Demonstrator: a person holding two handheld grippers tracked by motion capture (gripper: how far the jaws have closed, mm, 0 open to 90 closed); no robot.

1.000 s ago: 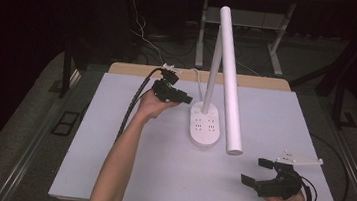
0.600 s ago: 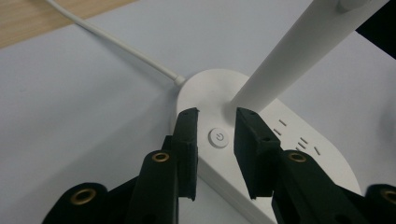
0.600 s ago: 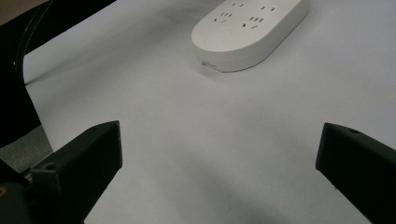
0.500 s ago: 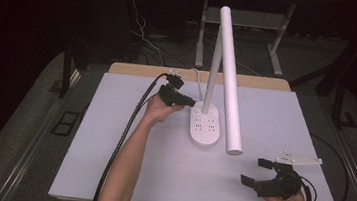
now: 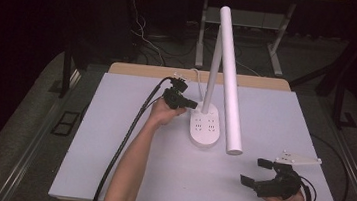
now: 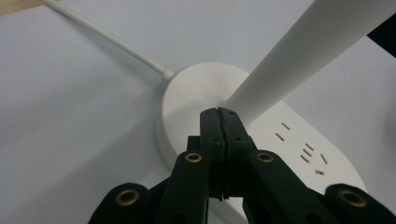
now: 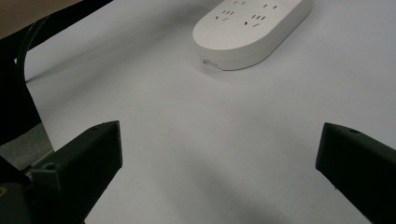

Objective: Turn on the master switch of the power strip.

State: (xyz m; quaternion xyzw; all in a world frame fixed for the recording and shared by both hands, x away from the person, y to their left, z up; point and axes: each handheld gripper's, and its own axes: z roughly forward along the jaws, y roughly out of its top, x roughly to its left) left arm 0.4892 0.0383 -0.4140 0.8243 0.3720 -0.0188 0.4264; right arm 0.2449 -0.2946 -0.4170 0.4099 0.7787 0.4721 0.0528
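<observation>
- Right now your left gripper (image 5: 190, 103) has its jaws pressed together, empty, tips at the lamp base (image 5: 206, 128) beside the upright stem (image 6: 299, 60).
- Your right gripper (image 5: 255, 173) hovers wide apart near the worktop's (image 5: 111, 148) front right corner, well apart from the lamp.

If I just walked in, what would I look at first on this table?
Probably the tall white desk lamp in the middle of the pale table, its long tube head slanting down over an oval base that has plug sockets in it. Next, the left gripper, jaws shut, its tip right at the foot of the lamp's pole. Near the front right corner, the right gripper sits wide open, holding nothing.
</observation>
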